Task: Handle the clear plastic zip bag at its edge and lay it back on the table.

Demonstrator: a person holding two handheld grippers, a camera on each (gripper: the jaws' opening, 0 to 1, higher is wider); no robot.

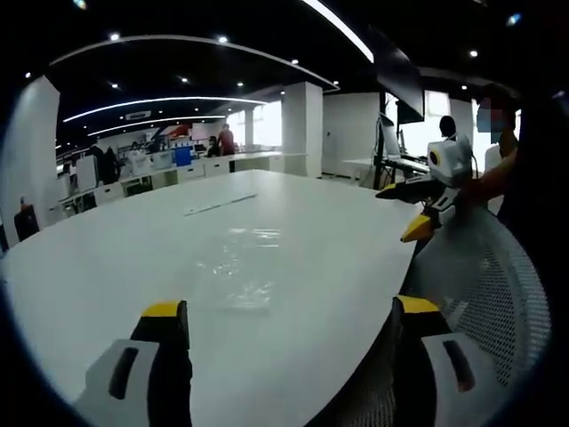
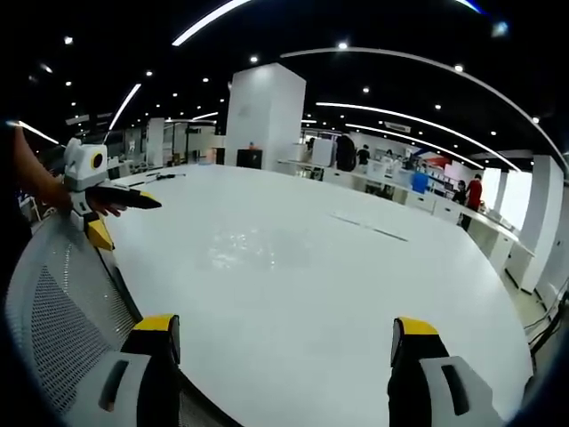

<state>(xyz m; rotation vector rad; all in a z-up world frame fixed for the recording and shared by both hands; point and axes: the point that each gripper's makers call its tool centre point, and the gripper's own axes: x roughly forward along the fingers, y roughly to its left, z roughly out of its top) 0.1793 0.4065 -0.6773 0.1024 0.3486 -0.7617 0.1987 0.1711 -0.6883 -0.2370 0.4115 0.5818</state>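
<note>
We see a clear plastic zip bag [image 1: 238, 267] lying flat on a large white desk [image 1: 133, 258], a faint, glossy patch near the middle of the desk's near half. In the right gripper view the same bag [image 2: 253, 245] shows as a pale wrinkled sheen on the desk [image 2: 373, 285], ahead of the jaws and apart from them. Nothing touches the bag.

In the left gripper view our left gripper [image 1: 289, 316] rises from the bottom edge with its yellow-tipped jaws wide apart and holding nothing; the bag lies just beyond and between them. In the right gripper view our right gripper [image 2: 284, 329] also has its yellow-tipped jaws spread wide, with bare desk between them.

Each gripper also appears in the other's view. The right gripper [image 1: 404, 209] comes in from the right, held by a hand over the desk's edge, its dark jaws open. The left gripper comes in from the left in the right gripper view [image 2: 116, 213], likewise held by a hand and open.

A grey mesh office chair [image 1: 484, 276] stands at the desk's near edge, below the grippers. A thin light strip [image 1: 220, 205] lies on the desk well beyond the bag. Behind the desk is an open office with white pillars [image 2: 262, 116], rows of workstations, ceiling lights and several distant people.
</note>
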